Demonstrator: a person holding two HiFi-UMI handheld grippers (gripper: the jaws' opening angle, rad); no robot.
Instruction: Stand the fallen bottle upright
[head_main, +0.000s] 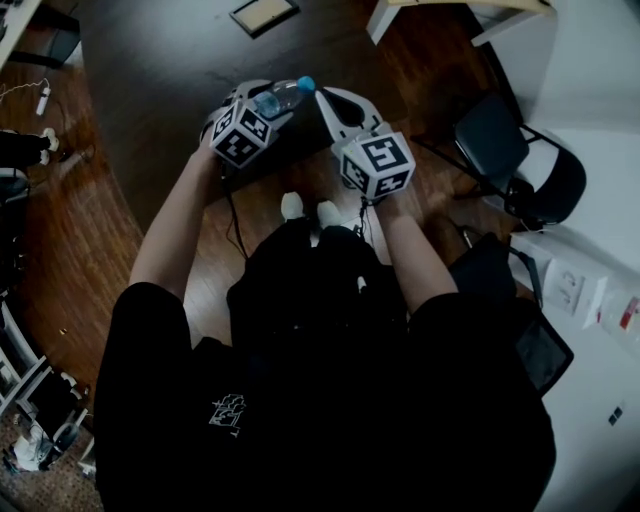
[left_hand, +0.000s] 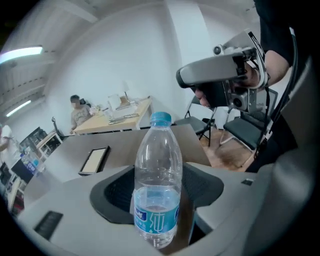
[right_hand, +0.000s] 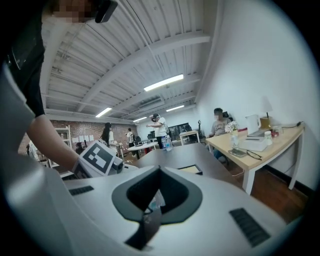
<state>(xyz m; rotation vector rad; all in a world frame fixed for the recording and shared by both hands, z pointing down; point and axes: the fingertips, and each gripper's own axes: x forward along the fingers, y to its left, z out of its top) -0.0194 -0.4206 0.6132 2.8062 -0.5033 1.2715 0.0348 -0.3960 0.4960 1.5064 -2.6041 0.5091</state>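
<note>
head view showed the bottle (head_main: 280, 98) caught across its body in the left gripper (head_main: 262, 102), over the near edge of the dark bench (head_main: 170, 60). it leaned with its blue cap (head_main: 305, 84) pointing away and to the right, so it was not yet upright on its base. the right gripper (head_main: 335, 104) hung just beside it, near the cap, touching nothing that could be made out.

left gripper view had the bottle (left_hand: 157, 190) between the 2 fingers, which were spread wide and pinching its lower body at the blue label (left_hand: 156, 219). whether its base touched the bench (left_hand: 65, 150) could not be told. water (left_hand: 159, 197) filled roughly the bottom third. a flat framed panel (left_hand: 94, 160) lay farther back on the bench, and the right gripper (left_hand: 186, 77) hovered above and to the right.

right gripper view showed the right gripper (right_hand: 156, 195) with its fingers drawn together and empty, and the left gripper's marker cube (right_hand: 97, 159) off to the left.

judged from this, the bottle would be light, with thin clear walls that dent under a hard squeeze and a smooth skin that could slip. the water would slosh and keep the weight low. the labelled lower body looked the best place to hold, leaving the base free to meet the bench flat.
</note>
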